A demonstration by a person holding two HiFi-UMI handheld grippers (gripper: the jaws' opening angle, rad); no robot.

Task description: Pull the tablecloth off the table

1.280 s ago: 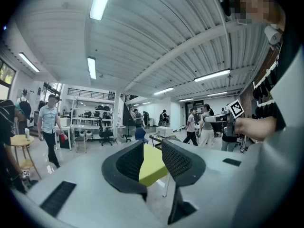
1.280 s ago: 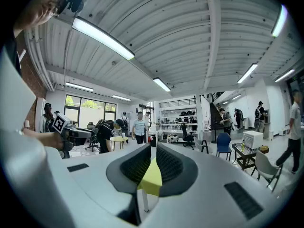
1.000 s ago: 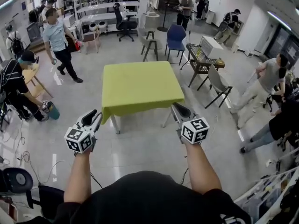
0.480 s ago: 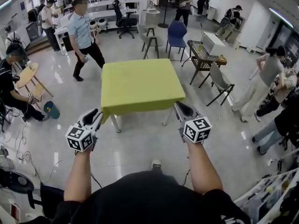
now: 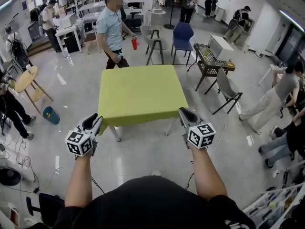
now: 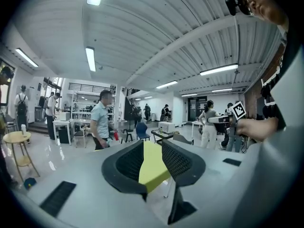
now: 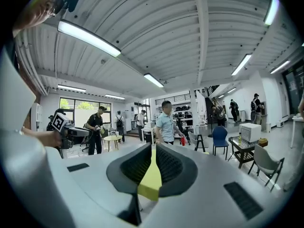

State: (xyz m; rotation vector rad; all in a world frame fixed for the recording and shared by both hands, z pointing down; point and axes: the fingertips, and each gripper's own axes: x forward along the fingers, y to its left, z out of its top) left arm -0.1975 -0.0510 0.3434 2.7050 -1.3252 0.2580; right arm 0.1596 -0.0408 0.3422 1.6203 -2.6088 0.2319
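A square surface (image 5: 116, 131) stands mid-room on a glossy grey floor (image 5: 143, 151), with a blue chair (image 5: 183, 37) and a person (image 5: 112, 25) in a light blue shirt behind it. The yellow-green tablecloth (image 5: 143, 92) covers it, draped over the near edge. The left gripper (image 5: 94, 119), jaws partly apart and empty, hovers just short of the surface's near left corner. The right gripper (image 5: 182, 111), jaws almost together and empty, is near its near right corner.
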